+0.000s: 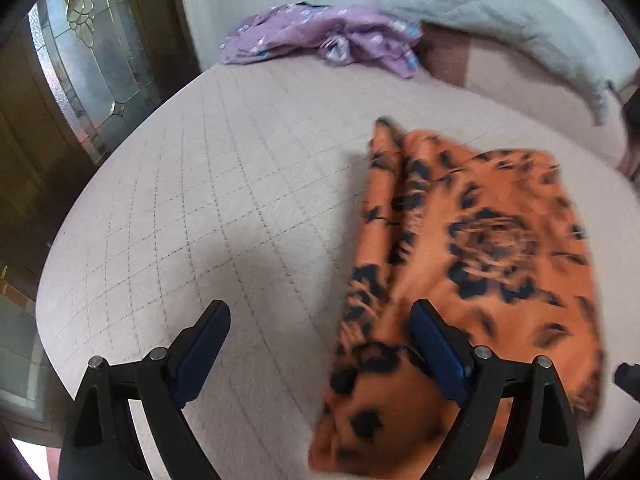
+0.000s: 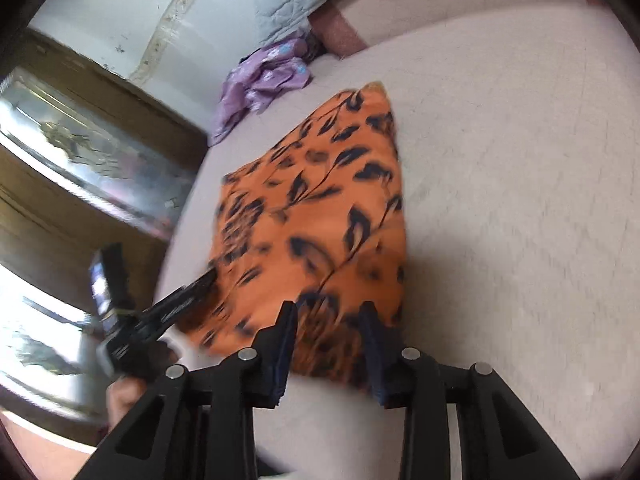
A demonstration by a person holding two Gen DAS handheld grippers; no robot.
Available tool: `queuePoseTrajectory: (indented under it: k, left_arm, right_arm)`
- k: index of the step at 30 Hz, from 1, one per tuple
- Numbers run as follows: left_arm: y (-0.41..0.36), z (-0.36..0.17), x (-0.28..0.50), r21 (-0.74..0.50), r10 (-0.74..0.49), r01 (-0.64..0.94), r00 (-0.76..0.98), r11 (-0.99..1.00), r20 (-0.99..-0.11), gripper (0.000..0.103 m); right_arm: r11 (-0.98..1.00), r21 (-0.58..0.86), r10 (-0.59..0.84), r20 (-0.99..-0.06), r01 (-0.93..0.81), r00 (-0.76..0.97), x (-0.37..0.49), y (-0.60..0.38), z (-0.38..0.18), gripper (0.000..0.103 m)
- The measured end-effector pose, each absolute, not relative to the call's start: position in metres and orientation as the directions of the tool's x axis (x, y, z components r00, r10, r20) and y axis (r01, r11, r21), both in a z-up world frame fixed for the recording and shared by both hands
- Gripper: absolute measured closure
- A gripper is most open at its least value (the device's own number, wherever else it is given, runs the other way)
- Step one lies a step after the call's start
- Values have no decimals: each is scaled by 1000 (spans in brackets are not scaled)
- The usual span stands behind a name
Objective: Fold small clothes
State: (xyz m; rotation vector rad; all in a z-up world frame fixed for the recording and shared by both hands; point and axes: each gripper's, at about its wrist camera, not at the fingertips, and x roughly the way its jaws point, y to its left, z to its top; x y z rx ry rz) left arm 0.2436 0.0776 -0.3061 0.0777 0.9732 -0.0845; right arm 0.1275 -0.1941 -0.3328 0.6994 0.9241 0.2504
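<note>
An orange garment with dark flower print (image 1: 472, 248) lies partly folded on the quilted beige bed (image 1: 200, 184). My left gripper (image 1: 320, 316) is open above the garment's near left edge; its right finger overlaps the cloth, the left finger is over bare bed. In the right wrist view the same garment (image 2: 320, 216) lies ahead. My right gripper (image 2: 328, 312) is open at the garment's near edge, with cloth between the fingers. The left gripper (image 2: 204, 280) shows at the garment's left edge.
A crumpled purple garment (image 1: 320, 36) lies at the far side of the bed, also in the right wrist view (image 2: 260, 80). A pale quilted pillow (image 1: 500, 16) lies behind it. A wooden door with leaded glass (image 1: 88, 60) stands left of the bed.
</note>
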Motion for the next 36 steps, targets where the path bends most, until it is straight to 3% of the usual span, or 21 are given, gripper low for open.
queuePoseTrajectory:
  k: [3, 12, 15, 22, 26, 29, 36]
  left_arm:
    - [87, -281, 222, -13, -86, 130, 576, 991, -813, 11]
    - [73, -257, 219, 18, -101, 205, 553, 979, -827, 11]
    - [59, -255, 246, 83, -45, 206, 551, 975, -833, 11]
    - [25, -286, 323, 190, 90, 168, 473, 967, -876, 11]
    - [13, -320, 347, 181, 98, 190, 380, 965, -920, 8]
    - [11, -327, 354, 164, 83, 205, 355, 965, -931, 7]
    - [26, -294, 327, 197, 90, 225, 411, 954, -907, 7]
  right_arm:
    - [743, 659, 439, -615, 120, 655, 112, -209, -322, 41]
    - [730, 682, 455, -535, 46, 712, 123, -210, -292, 44]
    - [714, 700, 471, -511, 30, 719, 140, -214, -290, 54]
    - [593, 802, 572, -480, 70, 665, 188, -224, -322, 55]
    - [538, 834, 653, -501, 118, 568, 207, -208, -350, 55]
    - [594, 792, 656, -578, 140, 485, 215, -190, -364, 57]
    - [583, 804, 646, -544, 112, 535, 203, -202, -351, 56]
